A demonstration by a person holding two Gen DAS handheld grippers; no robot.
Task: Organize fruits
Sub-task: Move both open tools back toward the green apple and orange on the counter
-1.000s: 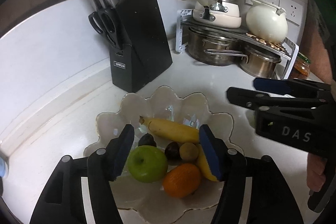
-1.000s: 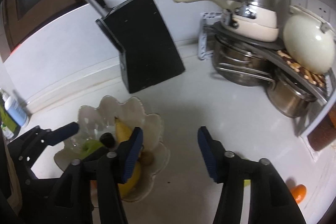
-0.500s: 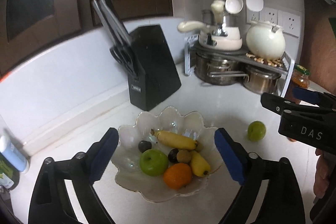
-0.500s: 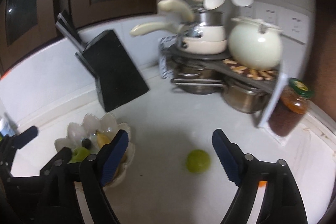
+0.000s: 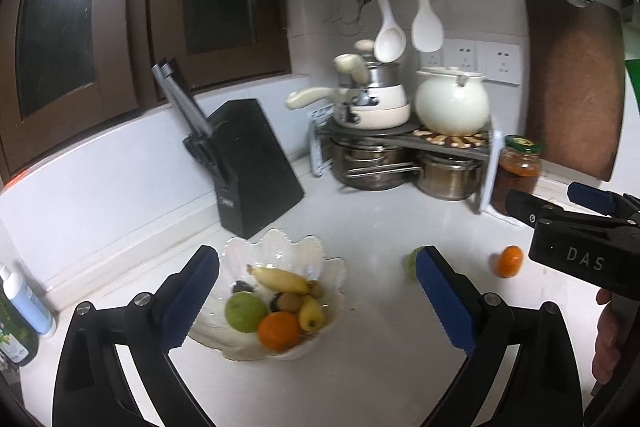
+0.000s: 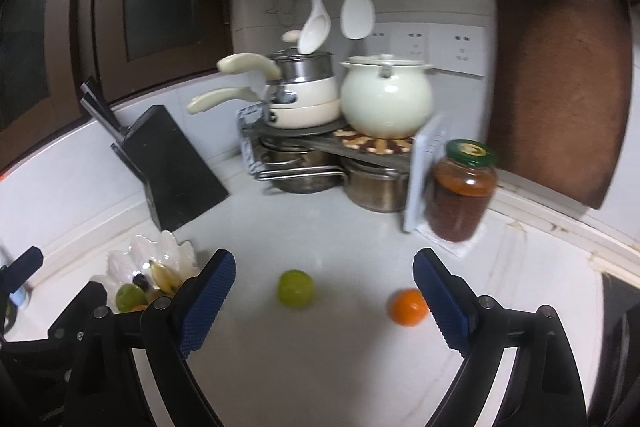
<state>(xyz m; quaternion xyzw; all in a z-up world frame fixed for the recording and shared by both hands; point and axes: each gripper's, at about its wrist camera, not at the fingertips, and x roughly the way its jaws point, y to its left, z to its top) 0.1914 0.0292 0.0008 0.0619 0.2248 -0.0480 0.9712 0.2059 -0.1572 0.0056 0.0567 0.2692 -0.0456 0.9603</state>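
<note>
A white scalloped bowl point(image 5: 276, 247) on the counter holds bananas point(image 5: 282, 279), a green apple point(image 5: 245, 311), an orange point(image 5: 279, 331) and small dark fruits. My left gripper point(image 5: 318, 297) is open and empty, above and in front of the bowl. A loose green apple point(image 6: 295, 287) and a loose orange point(image 6: 407, 306) lie on the counter to the bowl's right; they also show in the left wrist view, the apple point(image 5: 410, 263) partly behind a finger, the orange point(image 5: 508, 261) further right. My right gripper point(image 6: 324, 301) is open and empty, above the counter in front of the two loose fruits. The bowl shows at the left point(image 6: 140, 251).
A black knife block point(image 5: 252, 167) stands behind the bowl. A rack with pots and a white kettle point(image 5: 452, 105) fills the back corner, with a jar point(image 6: 462, 191) beside it. A brown cutting board point(image 6: 560, 75) leans on the right wall. A bottle point(image 5: 24, 303) stands far left.
Both grippers have pulled back and up from the bowl and opened wider. The right view has swung right, bringing the loose apple and orange into sight.
</note>
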